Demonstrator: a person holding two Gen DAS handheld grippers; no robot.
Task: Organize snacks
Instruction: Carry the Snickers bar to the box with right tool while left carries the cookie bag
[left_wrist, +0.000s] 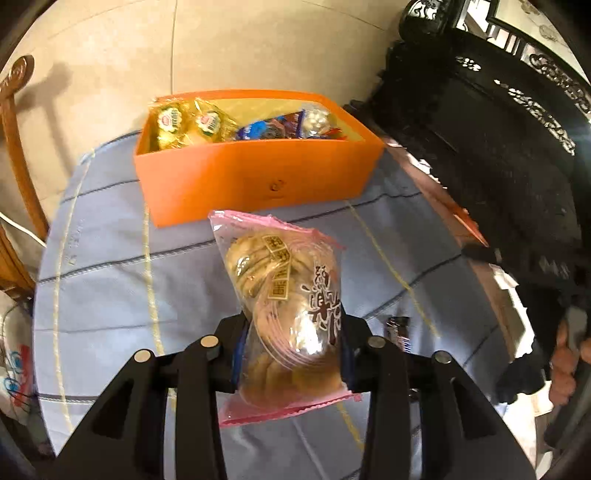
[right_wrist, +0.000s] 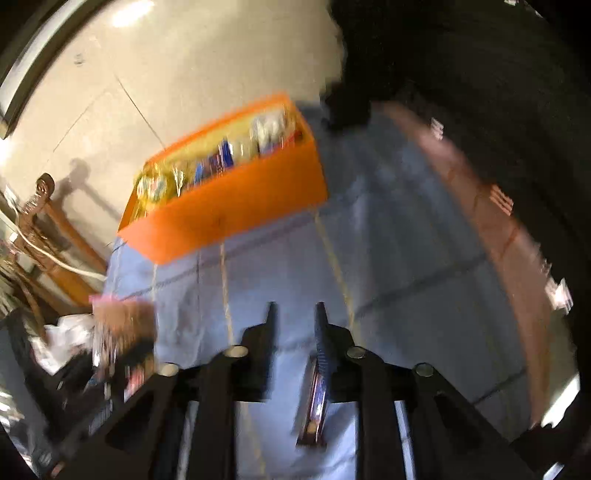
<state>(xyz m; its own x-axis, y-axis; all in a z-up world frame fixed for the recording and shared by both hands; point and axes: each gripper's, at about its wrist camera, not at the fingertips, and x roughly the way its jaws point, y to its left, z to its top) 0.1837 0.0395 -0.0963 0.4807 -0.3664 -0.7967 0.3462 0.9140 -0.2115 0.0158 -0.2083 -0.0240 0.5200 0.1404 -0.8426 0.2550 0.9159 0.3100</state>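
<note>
Left gripper (left_wrist: 291, 354) of mine is clamped on a pink-edged pastry packet (left_wrist: 284, 310), both fingers pressing its lower sides. The packet's long axis runs from 6 o'clock up toward 12, tilted slightly to 11, and its top seal points at the orange box (left_wrist: 255, 184) standing at 12 o'clock on the blue checked cloth (left_wrist: 103, 280). Inside the box I make out gold-wrapped sweets (left_wrist: 184, 123) at its 9 o'clock end, a blue wrapper (left_wrist: 266, 129) in the middle and a pale bag (left_wrist: 316, 120) at 3 o'clock; the lower parts of all of them are hidden behind the near wall. At 4 o'clock from the packet a small dark snack bar (left_wrist: 397, 330) lies on the cloth, half covered by my finger.

Right gripper (right_wrist: 295, 317) shows its fingers a narrow gap apart with only cloth visible between them. This view is badly smeared. The dark snack bar (right_wrist: 314, 402) sits at 6 o'clock, against the right finger's inner side, long axis near vertical; whether the finger touches it I cannot tell. Only this view shows the packet (right_wrist: 122, 317) from outside, a blurred pink and brown patch at 9 o'clock, with the tilted box (right_wrist: 236, 206) at 11 o'clock.
</note>
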